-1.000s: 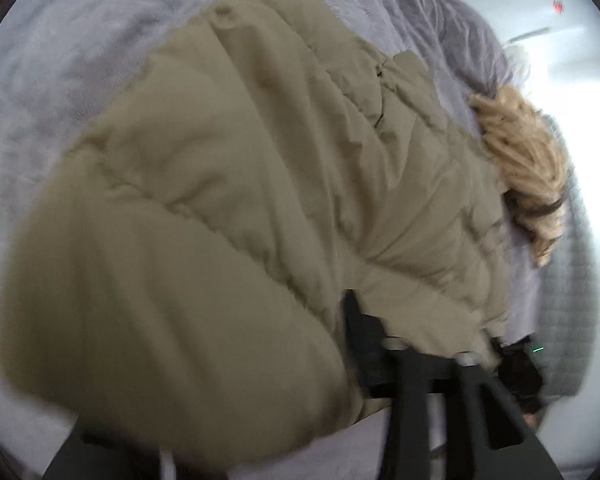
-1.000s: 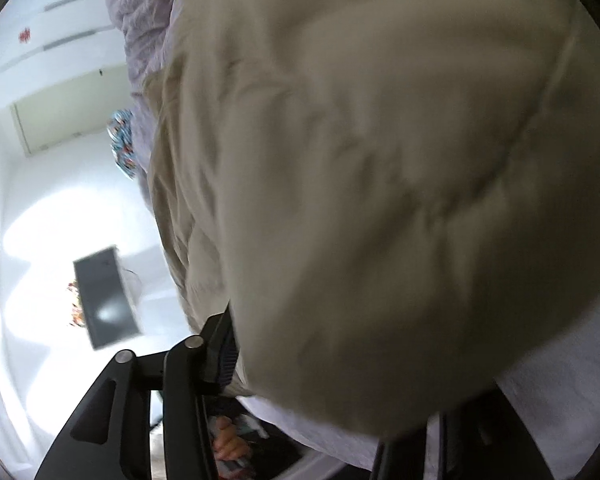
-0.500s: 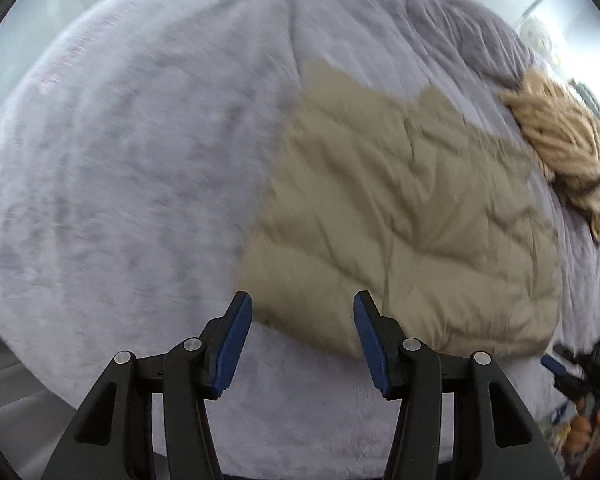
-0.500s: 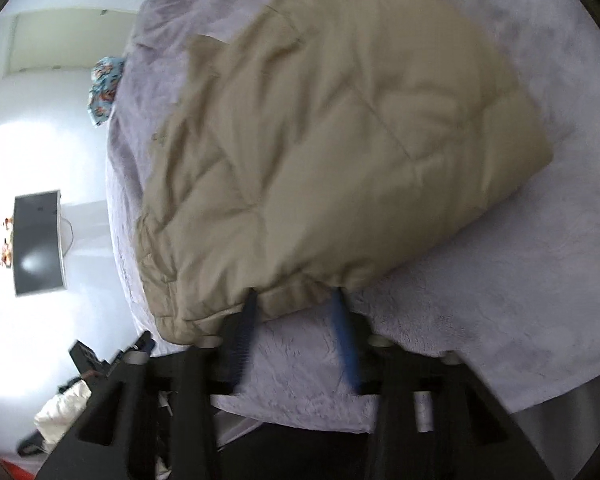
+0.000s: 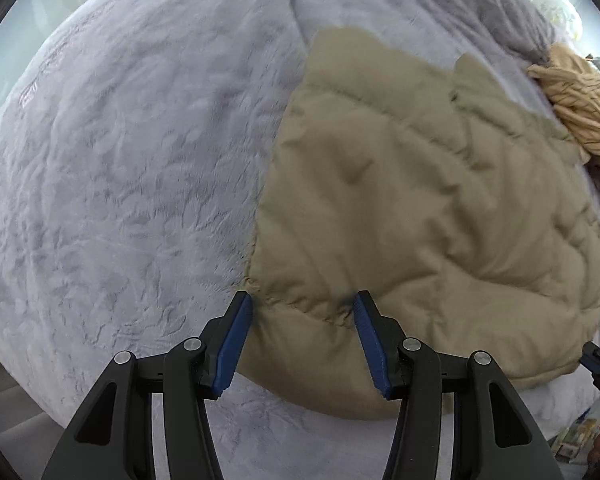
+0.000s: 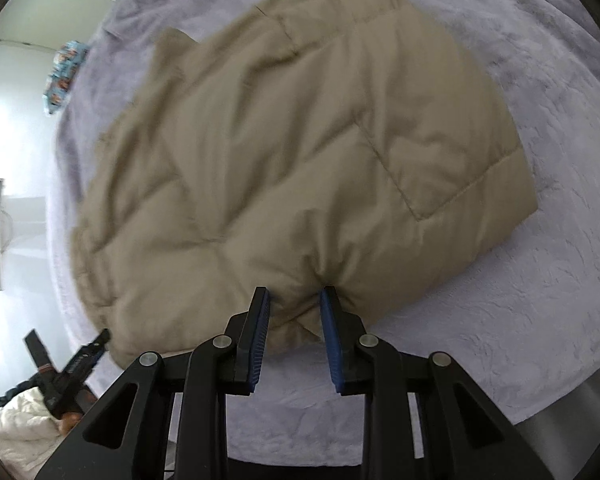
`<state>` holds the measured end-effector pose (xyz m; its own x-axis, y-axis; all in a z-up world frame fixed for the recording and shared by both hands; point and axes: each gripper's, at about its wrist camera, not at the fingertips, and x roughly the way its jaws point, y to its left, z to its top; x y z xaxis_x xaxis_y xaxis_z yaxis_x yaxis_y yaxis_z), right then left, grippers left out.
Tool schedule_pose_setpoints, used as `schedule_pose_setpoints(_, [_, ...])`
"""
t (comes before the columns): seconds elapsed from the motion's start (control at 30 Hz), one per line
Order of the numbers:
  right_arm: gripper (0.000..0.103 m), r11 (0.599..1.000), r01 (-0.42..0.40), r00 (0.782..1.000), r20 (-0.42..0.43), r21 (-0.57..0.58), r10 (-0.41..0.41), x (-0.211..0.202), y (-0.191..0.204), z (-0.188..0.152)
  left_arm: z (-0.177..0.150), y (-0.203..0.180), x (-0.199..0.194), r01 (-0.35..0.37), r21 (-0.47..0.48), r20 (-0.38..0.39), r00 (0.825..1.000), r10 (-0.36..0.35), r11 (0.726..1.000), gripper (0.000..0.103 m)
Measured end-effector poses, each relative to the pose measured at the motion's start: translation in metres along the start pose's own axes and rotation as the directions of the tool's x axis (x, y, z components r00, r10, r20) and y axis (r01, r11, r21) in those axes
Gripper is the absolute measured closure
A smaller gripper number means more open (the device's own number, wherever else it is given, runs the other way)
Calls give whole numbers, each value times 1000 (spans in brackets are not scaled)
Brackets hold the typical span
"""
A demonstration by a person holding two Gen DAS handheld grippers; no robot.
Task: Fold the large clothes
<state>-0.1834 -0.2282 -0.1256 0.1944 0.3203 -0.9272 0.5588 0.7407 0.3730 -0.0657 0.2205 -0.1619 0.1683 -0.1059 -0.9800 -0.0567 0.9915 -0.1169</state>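
A beige quilted puffer coat (image 5: 420, 208) lies folded on a grey plush bed cover (image 5: 120, 180); it also shows in the right wrist view (image 6: 300, 152). My left gripper (image 5: 302, 340) is open, its blue pads either side of the coat's near left corner. My right gripper (image 6: 294, 336) is open, jaws straddling a puckered bit of the coat's near edge without clamping it. The right gripper (image 5: 598, 360) shows at the left wrist view's right edge, and the left gripper (image 6: 70, 364) at the right wrist view's lower left.
A tan fur trim or knit piece (image 5: 580, 108) lies beyond the coat's far right. A patterned item (image 6: 62, 72) sits at the bed's far edge. A white garment (image 6: 16, 420) lies off the bed at lower left. The bed's near edge (image 6: 560, 412) runs below.
A second ago the coat was lifted close to both cameras, held in the grippers. It was laid down folded, both grippers let go, and now both have moved back in to the near edge.
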Motion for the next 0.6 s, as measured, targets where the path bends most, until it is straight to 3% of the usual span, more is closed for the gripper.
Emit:
schedule_pose_setpoints(0.03, [74, 1000, 17, 1000, -12, 8, -17, 7, -5, 0, 0, 1, 5, 1, 3, -8, 1000, -1, 1000, 46])
schedule_pose_setpoints(0.07, [74, 1000, 26, 999, -22, 11, -26, 12, -14, -1, -1, 2, 10, -9, 6, -13, 1000, 9, 1000, 35])
schedule_pose_setpoints(0.13, [74, 999, 44, 998, -45, 30, -43, 24, -16, 1, 1, 5, 18, -16, -1, -22, 1000, 16, 1000, 29])
schedule_pose_setpoints(0.23, [74, 997, 52, 997, -55, 62, -49, 30, -14, 8, 3, 11, 18, 15, -20, -35, 999, -16, 1000, 29])
schedule_pose_setpoints(0.43, [73, 986, 156, 988, -11, -52, -157, 6, 23, 7, 3, 9, -4, -17, 4, -4, 1000, 17, 1000, 29])
schedule_pose_setpoints(0.6, [71, 984, 149, 989, 31, -95, -147, -11, 55, 5, 8, 5, -20, -9, 18, 8, 1000, 9, 1000, 29])
